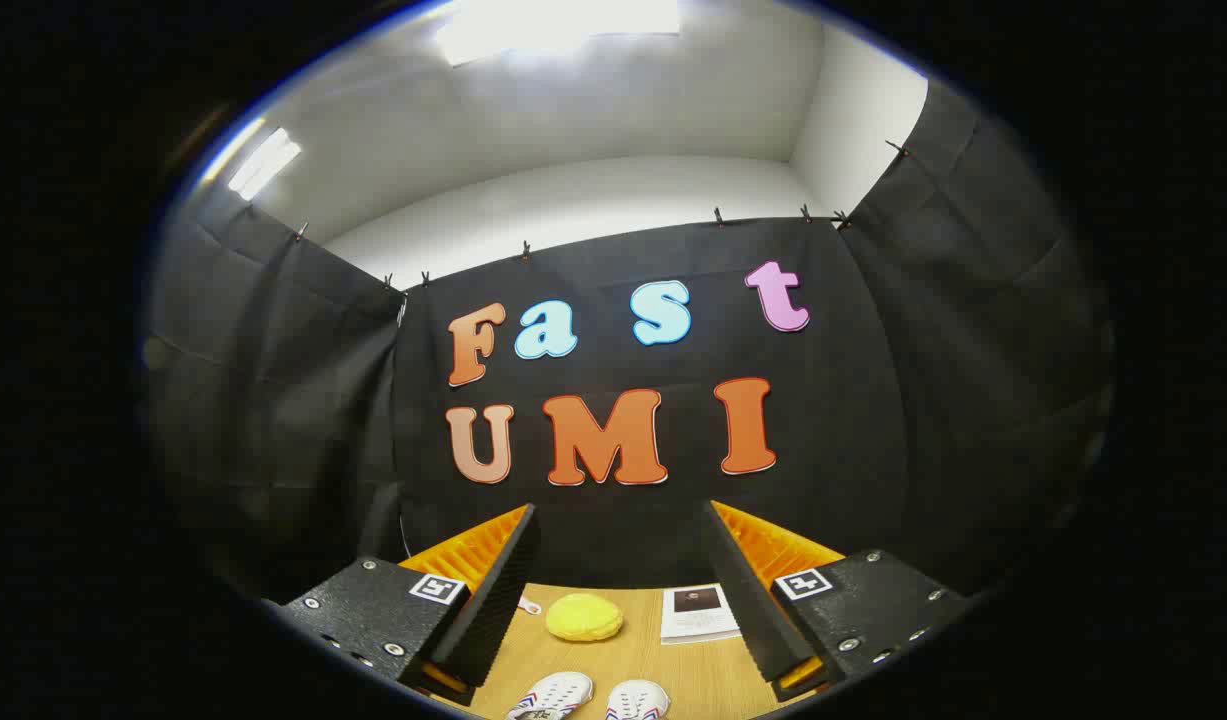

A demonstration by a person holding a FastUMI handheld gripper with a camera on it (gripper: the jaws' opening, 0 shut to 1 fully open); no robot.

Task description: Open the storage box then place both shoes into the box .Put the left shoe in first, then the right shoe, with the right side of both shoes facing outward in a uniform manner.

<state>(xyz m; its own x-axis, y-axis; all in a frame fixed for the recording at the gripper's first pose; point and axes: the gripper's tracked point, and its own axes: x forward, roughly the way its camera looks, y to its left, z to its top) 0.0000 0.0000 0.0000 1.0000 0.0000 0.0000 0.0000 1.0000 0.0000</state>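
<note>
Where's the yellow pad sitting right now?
In the gripper view, the yellow pad lies on the table between the open fingers, beyond the two shoes, beside a white booklet.

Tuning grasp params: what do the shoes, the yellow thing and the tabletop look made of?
Shoes: white, matte uppers, likely fabric or synthetic leather; too small to tell.
Yellow pad: soft-looking, matte, rounded, maybe sponge or cloth.
Table: light wood-grain surface, smooth, probably laminate.
The gripper fingers are open, holding nothing.
</note>
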